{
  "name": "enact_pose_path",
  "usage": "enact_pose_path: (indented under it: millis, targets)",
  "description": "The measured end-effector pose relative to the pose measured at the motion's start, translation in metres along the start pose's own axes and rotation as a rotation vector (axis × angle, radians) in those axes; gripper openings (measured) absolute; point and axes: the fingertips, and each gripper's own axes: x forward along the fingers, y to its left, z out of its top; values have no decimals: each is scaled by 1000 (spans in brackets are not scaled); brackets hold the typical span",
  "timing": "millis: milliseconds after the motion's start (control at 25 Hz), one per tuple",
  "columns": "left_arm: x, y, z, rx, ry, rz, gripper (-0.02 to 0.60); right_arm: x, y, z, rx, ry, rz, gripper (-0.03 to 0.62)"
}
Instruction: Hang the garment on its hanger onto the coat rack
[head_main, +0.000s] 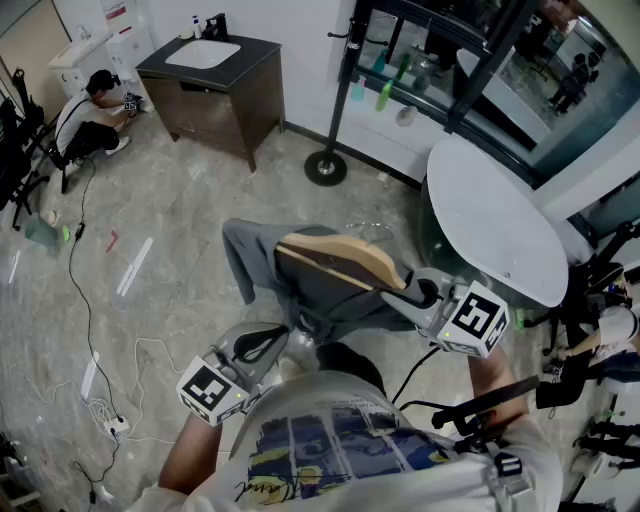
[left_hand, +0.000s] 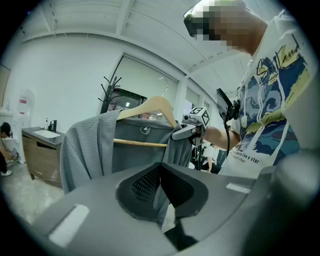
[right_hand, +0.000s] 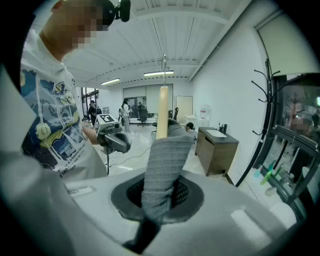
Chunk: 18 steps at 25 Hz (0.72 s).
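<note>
A grey garment (head_main: 300, 285) hangs on a wooden hanger (head_main: 340, 262), held in the air in front of me. My right gripper (head_main: 415, 290) is shut on the hanger's right end, with the garment's shoulder wrapped over it (right_hand: 162, 165). The wooden arm (right_hand: 162, 112) and metal hook (right_hand: 163, 70) rise from those jaws. My left gripper (head_main: 280, 335) is shut on a fold of the garment's lower cloth (left_hand: 159, 192). The black coat rack (head_main: 335, 90) stands on a round base (head_main: 326, 166) farther ahead; its hooks (right_hand: 262, 95) show at the right in the right gripper view.
A dark vanity cabinet with a white sink (head_main: 215, 85) stands at the back left. A round white table (head_main: 500, 220) is at my right, with a glass wall behind it. A person (head_main: 90, 115) crouches on the floor far left. Cables and a power strip (head_main: 115, 428) lie on the floor.
</note>
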Motion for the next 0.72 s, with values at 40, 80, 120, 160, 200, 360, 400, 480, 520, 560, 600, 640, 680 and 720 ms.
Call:
enact_pose_path:
  millis: [40,80,120,160,200,360,400,480,520,560,600,640,680,720]
  targets:
    - [2,1,-1,4,0,-5,6,-1,-2,0,2,2,3,9]
    - [4,1,-2,7,0,-9,6,-1,-3,0,3,4,7,9]
    - [7,2,-3,9,1,-12,6,-2,-6,0,6,5,10,8]
    - [10,3,-3,10,4,-13,7,-3,-9,-1,8,3,13,9]
    - [14,4,-3,11,8,-13,6,-3,-13,-2,12,1,16,9]
    - [32,12,1,11,18,-1,7,-9,-36,-6,27,-11,19,9]
    - [37,15,3,10,19,4,6,-10,-43,-7,28,-14,20,8]
    - [48,22,7,6,19,14,6,-12,-58,-7,27,-19,28,8]
    - [55,25,11,5,20,20,6,-13,-66,-7,24,-20,32,8]
    - [62,29,15,4,21,25,6,-13,-74,-7,20,-20,38,8]
    - [70,32,21,5,21,27,6,-14,-83,-6,14,-20,43,8]
    - [79,36,27,8,20,28,6,-16,-92,-5,8,-21,48,8]
    - [89,39,32,13,17,27,6,-18,-103,-4,0,-23,52,8]
    - [99,43,37,19,15,25,6,-20,-114,-3,-8,-25,54,9]
